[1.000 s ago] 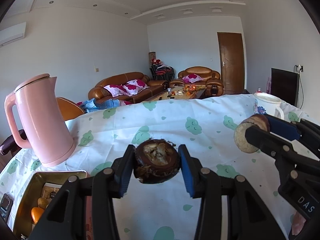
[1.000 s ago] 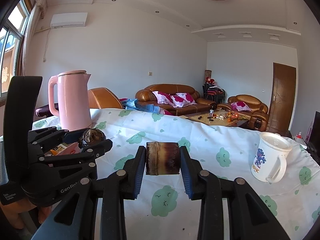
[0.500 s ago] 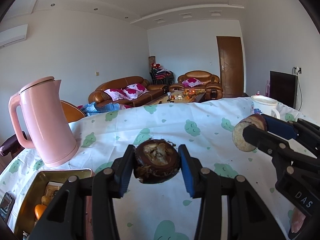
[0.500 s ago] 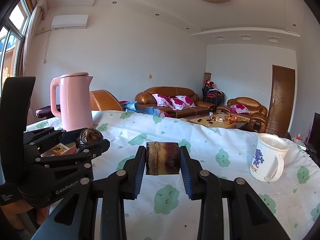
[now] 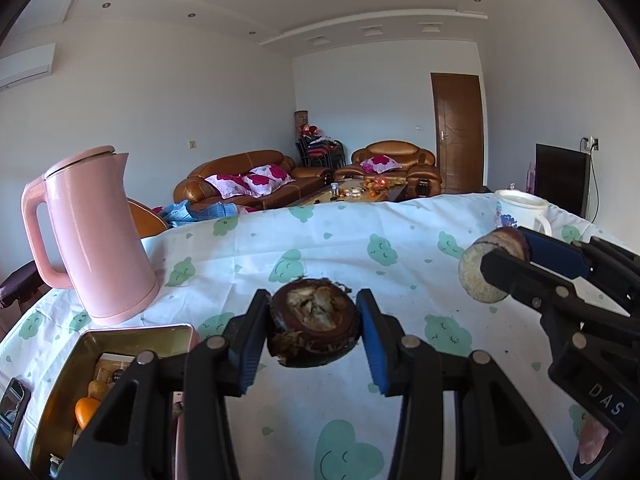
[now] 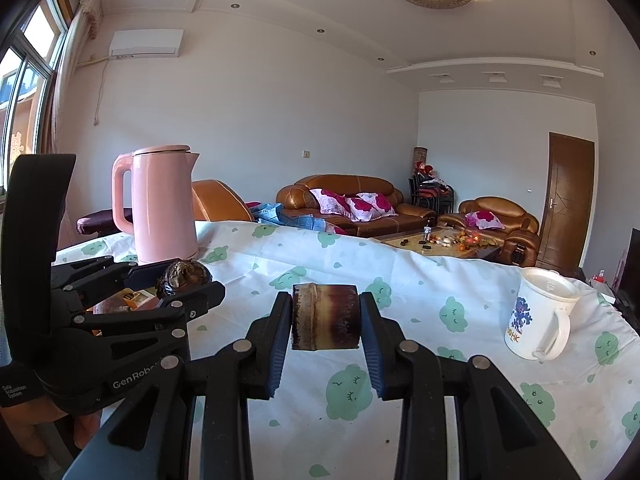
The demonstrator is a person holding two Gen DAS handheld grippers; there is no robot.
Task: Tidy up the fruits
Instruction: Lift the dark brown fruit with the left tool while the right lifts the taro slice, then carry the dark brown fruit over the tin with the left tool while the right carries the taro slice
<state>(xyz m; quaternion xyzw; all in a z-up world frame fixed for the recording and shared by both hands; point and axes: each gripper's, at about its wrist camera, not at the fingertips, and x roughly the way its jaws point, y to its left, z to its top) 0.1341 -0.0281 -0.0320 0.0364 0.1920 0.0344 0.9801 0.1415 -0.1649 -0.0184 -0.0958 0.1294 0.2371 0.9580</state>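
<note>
My left gripper [image 5: 314, 320] is shut on a dark brown round fruit [image 5: 314, 330] with a ragged pale top, held above the tablecloth. My right gripper [image 6: 325, 322] is shut on a short brown sugarcane piece [image 6: 325, 322], its pads pressing both cut ends. In the left wrist view the right gripper [image 5: 508, 258] comes in from the right with the cane's pale cut end [image 5: 480, 274] showing. In the right wrist view the left gripper [image 6: 178, 282] stands at the left with the round fruit [image 6: 185, 274] in it. Both hover side by side over the table.
A gold tin [image 5: 132, 332] with orange fruit [image 5: 86, 408] and packets lies at the near left. A pink kettle [image 5: 96, 236] stands behind it. A white mug [image 6: 538, 314] sits at the right. A phone [image 5: 12, 400] lies by the table's left edge. Sofas fill the room beyond.
Both grippers keep their hold. The left wrist view has drifted slightly, so more of the gold tin shows.
</note>
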